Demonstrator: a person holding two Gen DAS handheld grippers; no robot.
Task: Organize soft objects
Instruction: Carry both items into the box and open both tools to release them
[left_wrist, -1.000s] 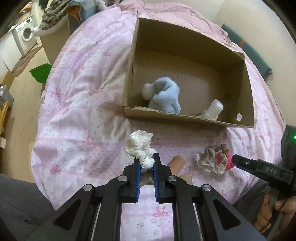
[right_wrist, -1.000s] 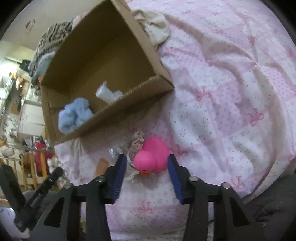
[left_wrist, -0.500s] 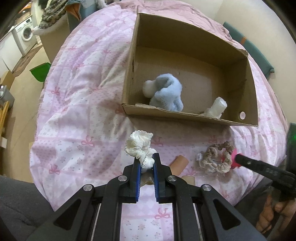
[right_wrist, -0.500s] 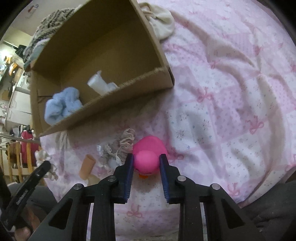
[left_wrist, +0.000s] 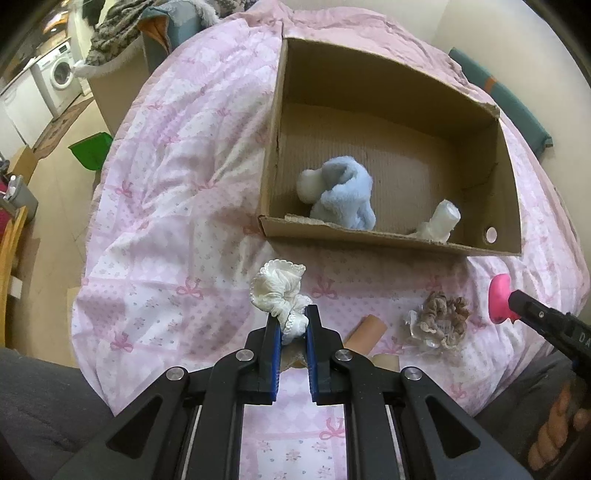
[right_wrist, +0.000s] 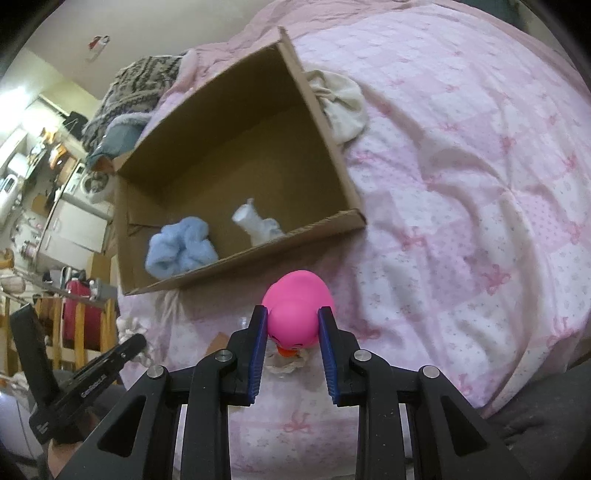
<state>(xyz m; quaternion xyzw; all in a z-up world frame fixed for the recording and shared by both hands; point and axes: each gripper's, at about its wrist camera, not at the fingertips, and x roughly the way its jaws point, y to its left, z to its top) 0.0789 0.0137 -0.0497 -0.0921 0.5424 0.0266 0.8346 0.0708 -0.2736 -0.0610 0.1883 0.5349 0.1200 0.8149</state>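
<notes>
Left wrist: left gripper (left_wrist: 293, 325) pinches white scrunchie (left_wrist: 279, 288); right gripper (right_wrist: 291, 325) clamps pink duck (right_wrist: 297, 306); box (left_wrist: 354, 238) ahead.

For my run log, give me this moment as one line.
left gripper: shut on white scrunchie | right gripper: shut on pink duck | box: open

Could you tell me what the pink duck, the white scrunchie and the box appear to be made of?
Pink duck: smooth matte rubber or soft plastic, judging by its even sheen.
White scrunchie: gathered fabric with a lacy, frilled edge.
Box: brown corrugated cardboard, its raw cut rim showing.
</notes>
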